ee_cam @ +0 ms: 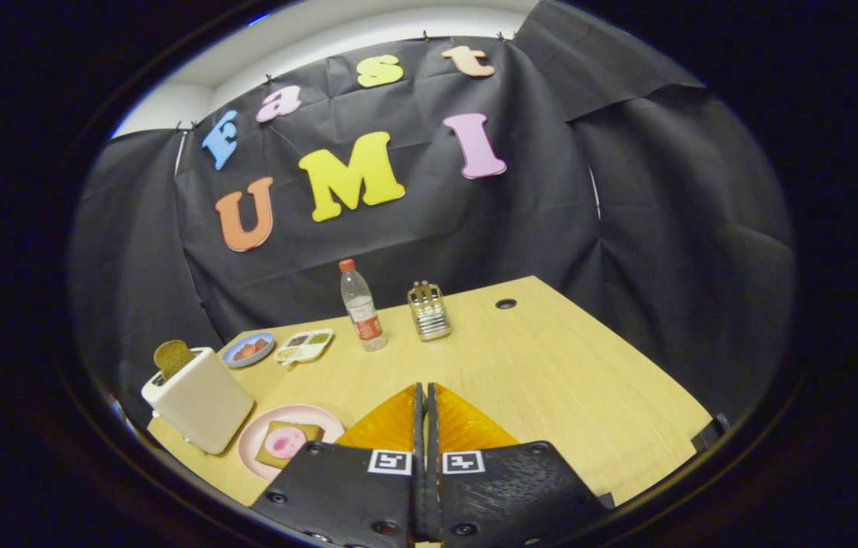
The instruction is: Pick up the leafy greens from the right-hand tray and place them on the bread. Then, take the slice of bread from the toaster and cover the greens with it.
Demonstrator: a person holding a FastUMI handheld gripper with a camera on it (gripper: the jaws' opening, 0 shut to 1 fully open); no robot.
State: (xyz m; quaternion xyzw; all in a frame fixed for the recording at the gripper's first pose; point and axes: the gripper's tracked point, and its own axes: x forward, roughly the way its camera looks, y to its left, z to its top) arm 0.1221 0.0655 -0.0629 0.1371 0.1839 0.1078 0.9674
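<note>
Gripper view: fingers (pixel 426 396) pressed together on nothing above the table (pixel 566 365), greens not yet fetched. Compartment tray (pixel 305 345) with greens sits toward the far-left edge; bread on pink plate (pixel 288 442), toaster (pixel 196 397) beside it. Next: reach the tray and part the fingers.

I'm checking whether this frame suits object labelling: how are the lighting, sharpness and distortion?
Gripper view: even, soft light, no strong glare on the pale wooden table; fisheye curvature bends its edges; the clear plastic bottle with red cap and white toaster are reasonably sharp though small; the gripper, fingers closed together on nothing, looms large up close.
</note>
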